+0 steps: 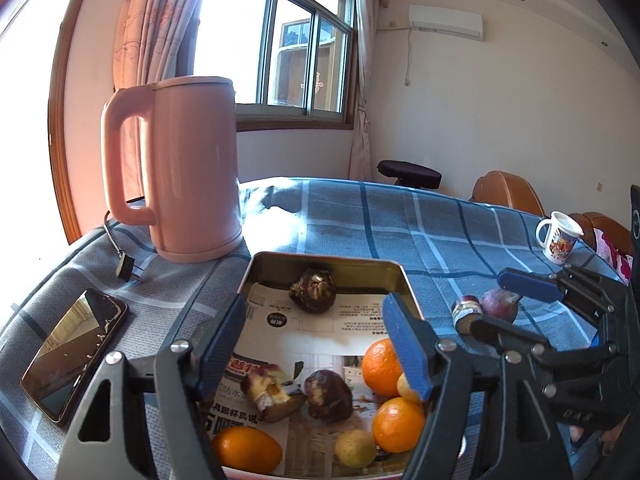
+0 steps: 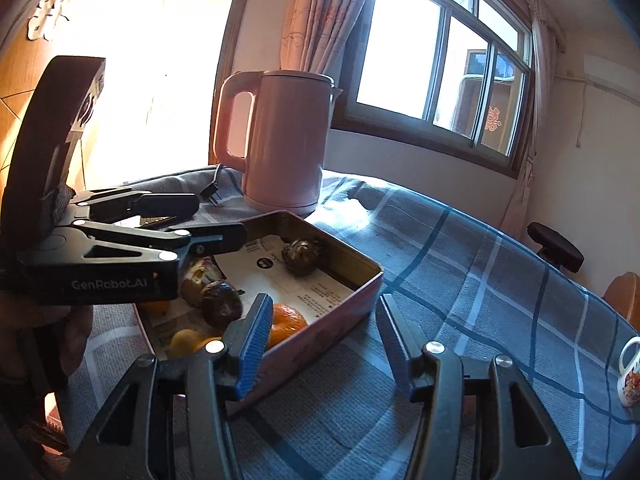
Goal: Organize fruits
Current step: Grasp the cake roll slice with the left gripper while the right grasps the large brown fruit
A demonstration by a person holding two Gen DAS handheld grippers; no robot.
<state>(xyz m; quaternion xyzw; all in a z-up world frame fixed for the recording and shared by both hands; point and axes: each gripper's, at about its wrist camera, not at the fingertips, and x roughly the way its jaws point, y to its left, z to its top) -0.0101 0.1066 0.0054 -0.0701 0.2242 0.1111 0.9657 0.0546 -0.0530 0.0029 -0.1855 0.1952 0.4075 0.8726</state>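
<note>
Your left gripper [image 1: 316, 344] hangs over the metal tin [image 1: 328, 262] with its two blue pads apart and nothing pinched between them. The tin sits on the blue checked tablecloth [image 1: 440, 220], and paper lines its bottom. Inside it, at about 5 o'clock in the left wrist view, two oranges [image 1: 398, 424] sit close together, with a small yellow fruit [image 1: 355, 448] just beside them. Another orange fruit [image 1: 248, 450] lies at 7 o'clock. Near the middle are a dark brown fruit [image 1: 329, 394] and a broken purple one [image 1: 272, 394], side by side. One more dark fruit [image 1: 313, 290] rests alone near the far wall of the tin.

Your right gripper [image 1: 508, 304] is at 3 o'clock in that same view, outside the tin. Its pads are apart too. A purple fruit [image 1: 499, 305] and a small cut piece [image 1: 466, 314] lie on the cloth between the pads. You cannot tell if the pads touch them.

A pink kettle [image 1: 188, 168] stands behind the tin at 11 o'clock. A phone [image 1: 74, 354] lies flat at 8 o'clock. A small white mug [image 1: 558, 240] stands far off at 2 o'clock.
</note>
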